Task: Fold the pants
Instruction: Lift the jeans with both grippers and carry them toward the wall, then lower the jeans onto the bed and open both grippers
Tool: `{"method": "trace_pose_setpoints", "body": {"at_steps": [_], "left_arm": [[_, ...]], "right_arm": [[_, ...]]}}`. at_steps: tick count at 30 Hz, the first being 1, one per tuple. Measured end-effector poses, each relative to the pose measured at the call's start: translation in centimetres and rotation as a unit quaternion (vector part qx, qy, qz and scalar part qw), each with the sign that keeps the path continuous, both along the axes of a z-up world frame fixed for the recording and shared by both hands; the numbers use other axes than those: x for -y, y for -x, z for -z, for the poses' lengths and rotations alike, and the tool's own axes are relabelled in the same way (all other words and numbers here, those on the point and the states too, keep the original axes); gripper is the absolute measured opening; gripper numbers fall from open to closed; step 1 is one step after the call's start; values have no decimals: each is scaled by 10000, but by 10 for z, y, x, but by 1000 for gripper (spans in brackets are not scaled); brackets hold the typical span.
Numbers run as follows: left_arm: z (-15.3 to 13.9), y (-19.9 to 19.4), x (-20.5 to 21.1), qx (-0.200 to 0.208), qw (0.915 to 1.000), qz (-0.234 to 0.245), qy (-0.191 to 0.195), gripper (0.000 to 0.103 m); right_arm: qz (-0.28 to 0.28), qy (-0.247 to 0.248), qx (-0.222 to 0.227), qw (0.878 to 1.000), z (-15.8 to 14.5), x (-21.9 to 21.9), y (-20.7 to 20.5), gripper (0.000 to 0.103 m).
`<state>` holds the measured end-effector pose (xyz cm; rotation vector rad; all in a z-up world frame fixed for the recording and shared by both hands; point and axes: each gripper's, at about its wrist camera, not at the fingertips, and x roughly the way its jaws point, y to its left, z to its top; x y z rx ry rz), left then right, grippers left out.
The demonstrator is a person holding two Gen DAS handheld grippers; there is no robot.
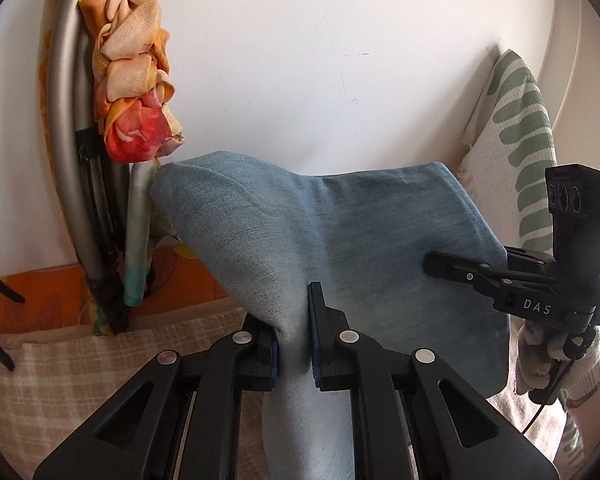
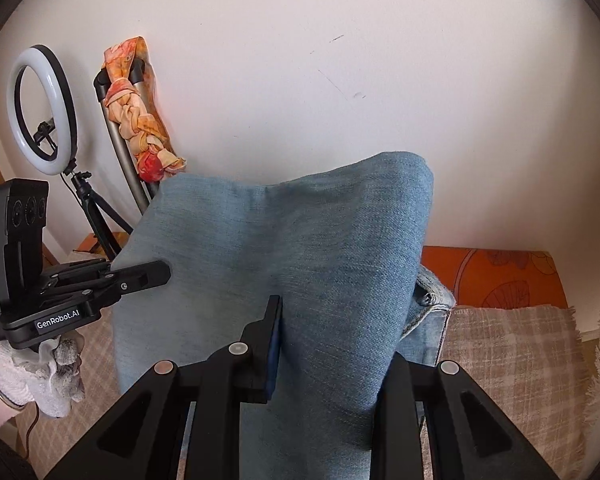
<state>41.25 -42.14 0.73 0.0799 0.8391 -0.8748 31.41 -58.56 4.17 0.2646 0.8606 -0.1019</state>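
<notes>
Both grippers clamp the raised pants [image 1: 340,232]: left gripper [image 1: 294,344] at six o'clock, right gripper [image 2: 324,344] likewise; bare wall [image 2: 300,80] fills twelve o'clock.

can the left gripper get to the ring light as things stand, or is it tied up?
Probably not. The left gripper is shut on the jeans, which the right gripper also clamps and which hang lifted between them. The ring light stands off to the left by the wall; reaching it would drag the denim along.
</notes>
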Motion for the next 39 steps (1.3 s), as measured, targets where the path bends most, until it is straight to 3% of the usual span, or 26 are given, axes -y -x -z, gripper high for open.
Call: {"method": "trace_pose_setpoints", "body": {"at_steps": [9,13,16,19,20,24,27,29,34,39], "left_arm": [[13,-11,6,156,9980,-257,-563,16],[4,-6,-5,317,9974,-312,-559,36],[-2,-3,-12,349,9974,-300,-546,36],[-7,-2,-21,383,9976,-290,-506,36],[-10,0,-24,407,9975,-293,-495,36],[-20,12,-29,466,9976,-254,-449,38],[-29,23,-32,543,9975,-246,-382,52],[-35,31,-34,580,9975,-240,-330,54],[-46,47,-45,501,9983,-225,-181,74],[-49,67,-59,416,9988,-192,-195,75]], "right_arm": [[428,249,-469,9977,32,22,-13,32],[774,281,-554,9951,35,29,-11,34],[918,498,-602,9927,34,25,-6,41],[1128,703,-538,9897,27,24,3,63],[1210,801,-517,9881,25,23,7,65],[1240,900,-475,9870,11,22,16,66],[1301,1087,-439,9845,-2,17,28,74],[1319,1147,-374,9839,-11,13,37,81],[1383,1204,-314,9825,-23,-7,55,87],[1448,1438,-196,9788,-37,-35,79,96]]}}
